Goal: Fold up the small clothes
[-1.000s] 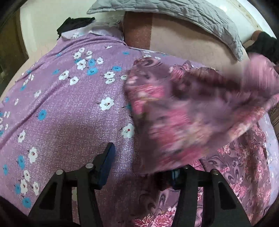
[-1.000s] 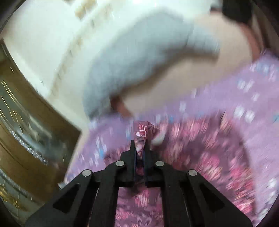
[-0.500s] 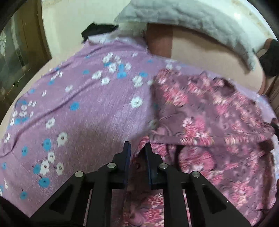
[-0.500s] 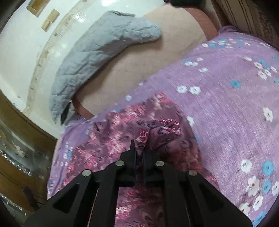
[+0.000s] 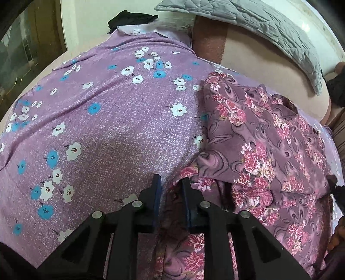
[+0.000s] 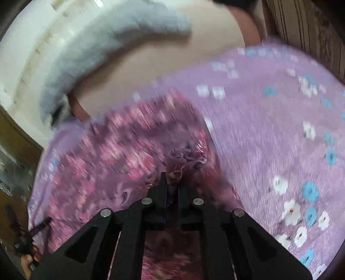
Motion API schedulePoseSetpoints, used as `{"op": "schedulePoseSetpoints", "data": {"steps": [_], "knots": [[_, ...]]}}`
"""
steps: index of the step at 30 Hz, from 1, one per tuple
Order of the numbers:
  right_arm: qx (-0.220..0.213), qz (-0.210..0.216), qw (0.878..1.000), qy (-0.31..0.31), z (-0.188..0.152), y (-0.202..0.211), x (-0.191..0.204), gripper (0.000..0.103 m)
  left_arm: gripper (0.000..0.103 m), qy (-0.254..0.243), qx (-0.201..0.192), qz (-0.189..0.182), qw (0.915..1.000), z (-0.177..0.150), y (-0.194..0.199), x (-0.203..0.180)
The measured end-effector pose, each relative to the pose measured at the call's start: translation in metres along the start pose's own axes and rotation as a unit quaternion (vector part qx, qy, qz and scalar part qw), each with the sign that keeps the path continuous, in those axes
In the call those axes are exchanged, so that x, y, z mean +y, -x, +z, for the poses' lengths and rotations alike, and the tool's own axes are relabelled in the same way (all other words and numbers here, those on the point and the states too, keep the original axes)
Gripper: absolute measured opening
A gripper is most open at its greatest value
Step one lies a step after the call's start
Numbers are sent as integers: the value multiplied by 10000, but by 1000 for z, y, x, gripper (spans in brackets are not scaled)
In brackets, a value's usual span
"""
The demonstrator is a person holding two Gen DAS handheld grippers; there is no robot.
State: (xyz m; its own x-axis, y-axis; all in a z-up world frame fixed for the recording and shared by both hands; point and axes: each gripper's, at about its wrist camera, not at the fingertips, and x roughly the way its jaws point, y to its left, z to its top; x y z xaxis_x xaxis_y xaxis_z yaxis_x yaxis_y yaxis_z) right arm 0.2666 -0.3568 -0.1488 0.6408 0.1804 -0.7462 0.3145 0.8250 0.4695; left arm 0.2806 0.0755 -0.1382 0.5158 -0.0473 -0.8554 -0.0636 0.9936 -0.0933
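**A:** So what's seen from the left wrist? A mauve garment printed with pink flowers and dark swirls (image 5: 265, 150) is laid on the lilac bedsheet dotted with white and blue blossoms (image 5: 103, 120), on the right half of that view, folded over itself with a ridge running across near the gripper. The left gripper (image 5: 170, 191) is parked at the garment's near left corner. Its black fingers with blue pads (image 5: 157, 193) are set a little apart, and the jaws have just been eased open a bit after closing. Garment cloth is sat in the gap, but whether it's actually pressed by the pads can't be told, tbh.

**B:** Right wrist view is pretty smeared, fwiw. The same garment (image 6: 120, 155) is spread to the left of centre there, with the sheet (image 6: 269, 133) off to the right. The right gripper (image 6: 172, 183) is pointed down at it, and a bunched-up tuft of the cloth is pinched between the nearly closed fingers (image 6: 162, 189), though the jaws have just been loosened slightly. The tuft is poked up past the tips.

**A:** Background stuff: a grey quilted blanket (image 5: 258, 28) is draped along the far edge over a tan padded surface (image 5: 254, 64), and a black bundle of cloth (image 5: 131, 19) is dumped at the sheet's far end.
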Motion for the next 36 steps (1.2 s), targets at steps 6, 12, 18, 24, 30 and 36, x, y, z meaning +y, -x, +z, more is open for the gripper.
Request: {"op": "schedulePoseSetpoints", "data": {"steps": [6, 12, 18, 24, 30, 36], "knots": [[-229, 57, 9994, -241, 0, 33, -14, 25, 20, 162, 183, -569, 9981, -9, 23, 14], [-215, 553, 9982, 34, -13, 84, -6, 39, 43, -42, 65, -1046, 9945, -35, 75, 16], [7, 778, 9965, 300, -51, 130, -10, 49, 65, -327, 364, -1155, 9921, -85, 117, 26], [408, 639, 9956, 555, -103, 167, -30, 58, 68, 5, 1175, -1420, 9829, -150, 132, 48], [937, 129, 9932, 676, -156, 188, -65, 60, 69, -75, 1649, -1203, 9789, -204, 137, 49], [1189, -39, 9921, 392, -185, 200, -87, 60, 69, -245, 1668, -969, 9809, -219, 136, 42]]}}
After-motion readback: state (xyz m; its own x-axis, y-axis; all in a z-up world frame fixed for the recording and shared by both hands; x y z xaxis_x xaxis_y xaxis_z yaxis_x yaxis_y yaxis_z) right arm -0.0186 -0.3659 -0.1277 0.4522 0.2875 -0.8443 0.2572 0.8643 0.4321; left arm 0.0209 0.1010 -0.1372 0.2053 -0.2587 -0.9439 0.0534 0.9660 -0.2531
